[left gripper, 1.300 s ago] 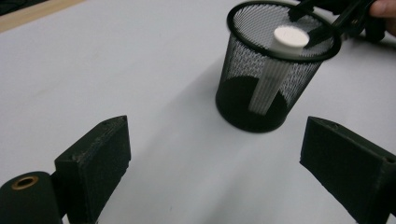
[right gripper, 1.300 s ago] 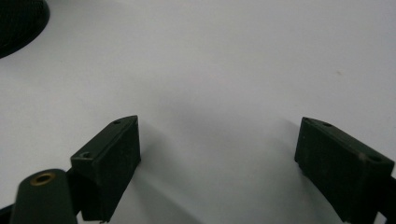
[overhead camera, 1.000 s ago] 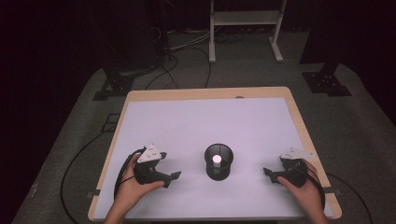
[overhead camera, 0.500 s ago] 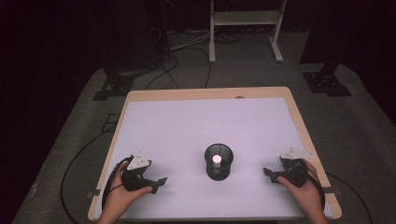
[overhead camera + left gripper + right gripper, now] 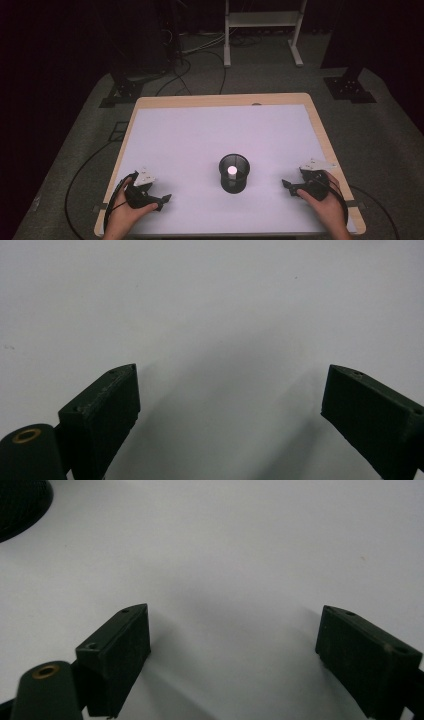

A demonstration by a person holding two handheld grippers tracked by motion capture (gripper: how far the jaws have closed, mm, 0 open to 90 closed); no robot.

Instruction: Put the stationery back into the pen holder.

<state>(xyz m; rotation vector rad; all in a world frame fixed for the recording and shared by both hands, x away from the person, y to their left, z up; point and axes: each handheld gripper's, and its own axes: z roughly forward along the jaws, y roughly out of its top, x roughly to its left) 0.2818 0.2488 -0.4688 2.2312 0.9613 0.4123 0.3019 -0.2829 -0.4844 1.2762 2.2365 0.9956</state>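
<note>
Down at the near edge, the person's left hand grips the left gripper low over the white table, its nose aimed right toward the middle, and its own view shows both black jaws spread wide with bare white tabletop between them, gripping nothing. Over on the other side, the right hand holds the right gripper near the table's right edge, nose pointing left; its jaws too stand wide apart and empty, a dark curved rim just catching the upper left corner of its view. Between the two, a little farther in, stands a black mesh cup, upright, well apart from both grippers, and inside it sits something small, white and round, possibly a ball, though it's too small to call. Beyond the table lie grey floor, trailing cables and a white frame stand against the dark.
</note>
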